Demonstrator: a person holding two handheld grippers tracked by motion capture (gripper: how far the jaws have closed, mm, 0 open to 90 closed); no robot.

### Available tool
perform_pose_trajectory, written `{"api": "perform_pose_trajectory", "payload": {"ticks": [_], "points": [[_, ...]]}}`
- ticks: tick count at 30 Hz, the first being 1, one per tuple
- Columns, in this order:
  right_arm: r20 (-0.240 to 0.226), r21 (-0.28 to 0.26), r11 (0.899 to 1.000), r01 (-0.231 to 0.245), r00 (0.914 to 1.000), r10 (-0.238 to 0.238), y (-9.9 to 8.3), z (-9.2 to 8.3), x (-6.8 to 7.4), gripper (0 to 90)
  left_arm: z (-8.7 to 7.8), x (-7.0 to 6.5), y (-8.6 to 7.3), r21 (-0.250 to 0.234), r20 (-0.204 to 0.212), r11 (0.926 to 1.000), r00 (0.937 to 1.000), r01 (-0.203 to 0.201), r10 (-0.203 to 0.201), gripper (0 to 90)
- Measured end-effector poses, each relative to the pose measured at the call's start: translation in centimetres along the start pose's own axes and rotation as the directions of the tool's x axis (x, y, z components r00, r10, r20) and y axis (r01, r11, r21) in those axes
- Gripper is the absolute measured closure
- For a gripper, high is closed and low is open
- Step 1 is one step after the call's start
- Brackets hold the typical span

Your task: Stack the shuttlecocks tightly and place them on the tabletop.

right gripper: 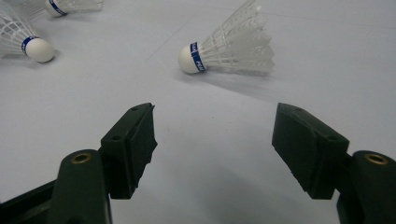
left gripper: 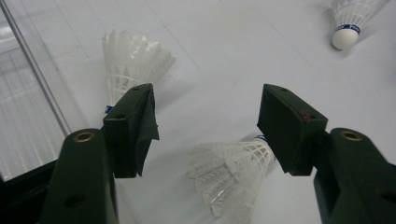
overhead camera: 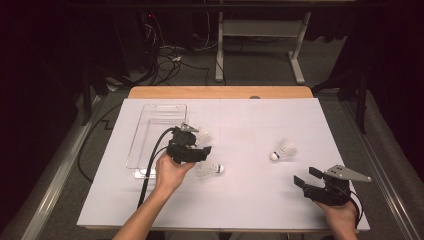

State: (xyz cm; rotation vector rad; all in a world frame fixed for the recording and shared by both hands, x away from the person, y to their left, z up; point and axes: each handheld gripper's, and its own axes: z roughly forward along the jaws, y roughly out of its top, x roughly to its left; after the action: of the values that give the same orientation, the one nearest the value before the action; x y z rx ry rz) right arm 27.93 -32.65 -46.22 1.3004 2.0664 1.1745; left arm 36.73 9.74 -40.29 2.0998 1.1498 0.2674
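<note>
Three white feather shuttlecocks lie on the white table sheet [overhead camera: 250, 200]. My left gripper [overhead camera: 200, 154] [left gripper: 210, 116] hangs open just over one shuttlecock [overhead camera: 210, 169] [left gripper: 231, 170], whose cork end is hidden behind the right jaw. A second shuttlecock [overhead camera: 202, 136] [left gripper: 133, 63] lies beside the clear tray [overhead camera: 150, 125] [left gripper: 28, 107], partly behind the left jaw. The third shuttlecock [overhead camera: 284, 150] [right gripper: 229, 49] [left gripper: 349, 23] lies on its side right of centre. My right gripper [overhead camera: 306, 176] [right gripper: 215, 135] stands open near the front right, a short way from that third shuttlecock, with nothing between its jaws.
The tray sits at the table's back left. A wooden table edge [overhead camera: 220, 92] shows beyond the sheet. Behind it are desk legs [overhead camera: 297, 55] and cables [overhead camera: 165, 55] on the floor. Bare sheet spreads between the two grippers.
</note>
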Motion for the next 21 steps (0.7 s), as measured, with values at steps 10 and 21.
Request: {"api": "perform_pose_trajectory", "payload": {"ticks": [10, 21], "points": [[-0.001, 0.002, 1.000, 0.003, 1.0000, -0.003, 0.0, 0.0, 0.0, 30.3, 0.6, 0.7, 0.4, 0.008, -0.018, 0.9998, 0.9997, 0.018, -0.018, 38.1], [-0.012, 0.015, 0.999, 0.032, 0.9994, -0.032, 0.1, 0.3, 0.3, 30.3, 1.1, 1.2, 0.6, 0.016, -0.049, 0.9995, 0.9985, 0.026, -0.025, 37.9]]}}
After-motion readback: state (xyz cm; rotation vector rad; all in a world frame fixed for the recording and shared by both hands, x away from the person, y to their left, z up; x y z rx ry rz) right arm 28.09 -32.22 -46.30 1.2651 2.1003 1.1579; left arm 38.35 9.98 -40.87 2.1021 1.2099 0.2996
